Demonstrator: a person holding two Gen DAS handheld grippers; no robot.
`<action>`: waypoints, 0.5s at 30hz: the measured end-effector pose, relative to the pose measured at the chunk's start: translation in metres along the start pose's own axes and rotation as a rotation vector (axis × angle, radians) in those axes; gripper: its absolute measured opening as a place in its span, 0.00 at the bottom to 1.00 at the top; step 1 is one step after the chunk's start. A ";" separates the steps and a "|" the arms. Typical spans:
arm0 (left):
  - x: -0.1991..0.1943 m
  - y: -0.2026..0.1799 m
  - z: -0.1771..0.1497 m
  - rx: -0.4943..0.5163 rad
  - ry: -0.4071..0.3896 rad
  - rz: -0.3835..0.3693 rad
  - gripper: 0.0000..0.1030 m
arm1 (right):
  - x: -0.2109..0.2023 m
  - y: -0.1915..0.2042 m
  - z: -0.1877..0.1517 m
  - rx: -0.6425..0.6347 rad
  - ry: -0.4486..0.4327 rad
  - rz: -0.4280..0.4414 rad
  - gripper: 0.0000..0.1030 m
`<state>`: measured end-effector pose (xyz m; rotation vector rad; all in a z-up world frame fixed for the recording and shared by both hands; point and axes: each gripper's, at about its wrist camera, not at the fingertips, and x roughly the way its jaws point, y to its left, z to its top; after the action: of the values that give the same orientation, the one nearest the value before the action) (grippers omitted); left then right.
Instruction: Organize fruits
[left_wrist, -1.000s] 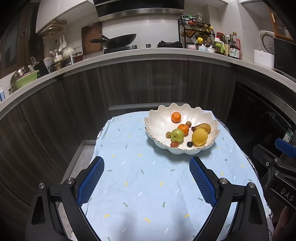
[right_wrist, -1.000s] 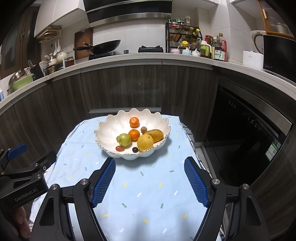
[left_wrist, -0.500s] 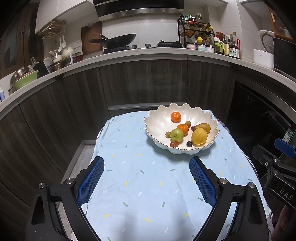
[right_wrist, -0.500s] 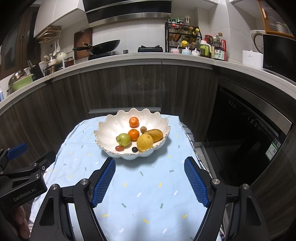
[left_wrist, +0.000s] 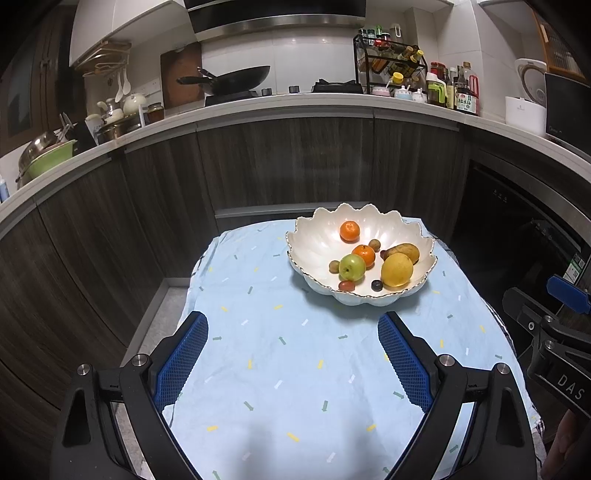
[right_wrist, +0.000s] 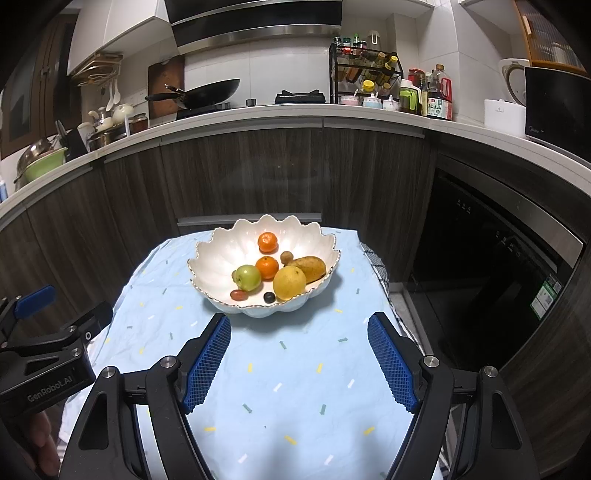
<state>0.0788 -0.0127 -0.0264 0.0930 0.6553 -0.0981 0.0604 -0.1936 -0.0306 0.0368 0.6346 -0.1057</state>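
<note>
While unheld, fruit bowl (right_wrist: 221, 254) beyond open right hand-held gripper (right_wrist: 298, 325).

Left gripper (left_wrist: 291, 354) and right gripper (right_wrist: 298, 356), both angled downward, fingers spread wide (nothing between them).

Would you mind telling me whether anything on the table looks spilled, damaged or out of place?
Nothing stands out. All the fruit sits inside the white scalloped bowl, which stands upright on the pale blue patterned tablecloth; no fruit lies loose on the cloth.
</note>
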 end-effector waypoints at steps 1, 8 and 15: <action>0.000 0.000 0.000 -0.001 0.000 0.000 0.92 | 0.000 0.000 0.000 0.001 -0.001 -0.001 0.75; 0.001 -0.001 -0.001 0.000 0.003 -0.002 0.92 | 0.000 0.000 0.000 0.001 -0.001 -0.001 0.75; 0.000 -0.001 -0.002 0.003 0.004 -0.001 0.92 | 0.000 0.000 0.000 0.001 -0.001 -0.001 0.75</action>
<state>0.0778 -0.0134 -0.0278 0.0955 0.6597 -0.0996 0.0605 -0.1937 -0.0309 0.0376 0.6338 -0.1073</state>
